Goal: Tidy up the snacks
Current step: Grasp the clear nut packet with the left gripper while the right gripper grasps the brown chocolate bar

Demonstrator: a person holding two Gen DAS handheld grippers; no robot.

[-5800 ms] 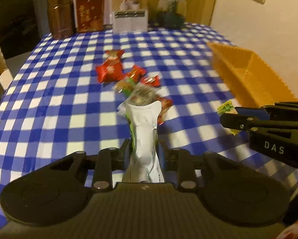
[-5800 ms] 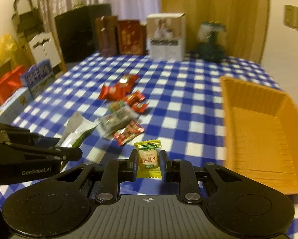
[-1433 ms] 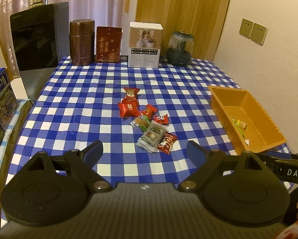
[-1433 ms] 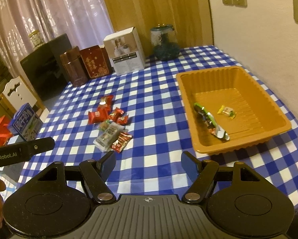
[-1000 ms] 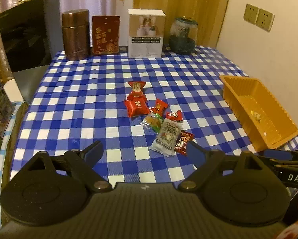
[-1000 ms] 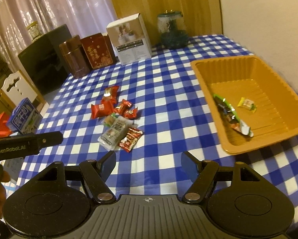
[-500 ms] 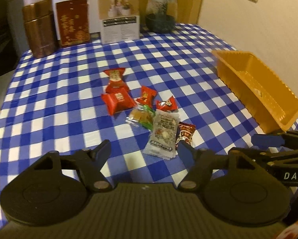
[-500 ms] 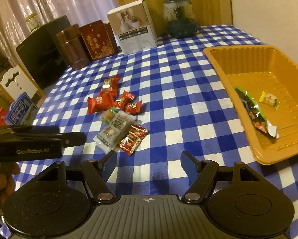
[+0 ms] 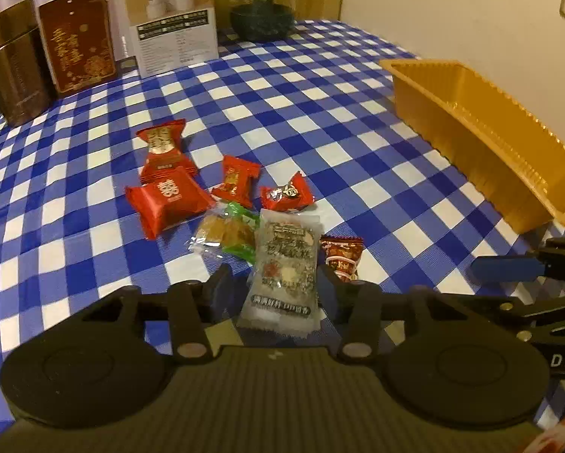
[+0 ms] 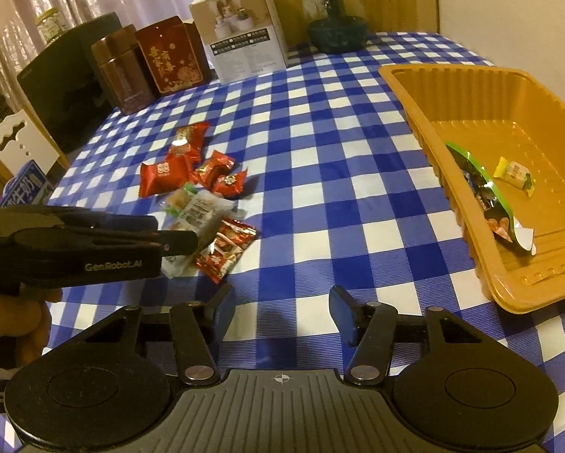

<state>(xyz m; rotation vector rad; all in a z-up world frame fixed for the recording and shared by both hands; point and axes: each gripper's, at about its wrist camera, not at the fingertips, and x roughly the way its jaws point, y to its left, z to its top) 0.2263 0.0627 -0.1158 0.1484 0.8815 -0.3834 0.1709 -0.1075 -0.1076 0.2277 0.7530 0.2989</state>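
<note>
Both tongs had dropped toward the bench; left tongs (image 9: 274, 290), narrowing, seemingly straddled the clear snack packet (image 9: 284, 268) untouched; right tongs (image 10: 279, 308) gaped, closing, empty.

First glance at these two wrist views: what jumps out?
The left gripper, its jaws just closing, straddles a clear grain-snack packet at the near edge of a cluster of red-wrapped candies on the blue checked tablecloth. To the right, the orange tray already holds a green-edged wrapper and a small yellow candy. The right gripper hangs open over bare cloth.
</note>
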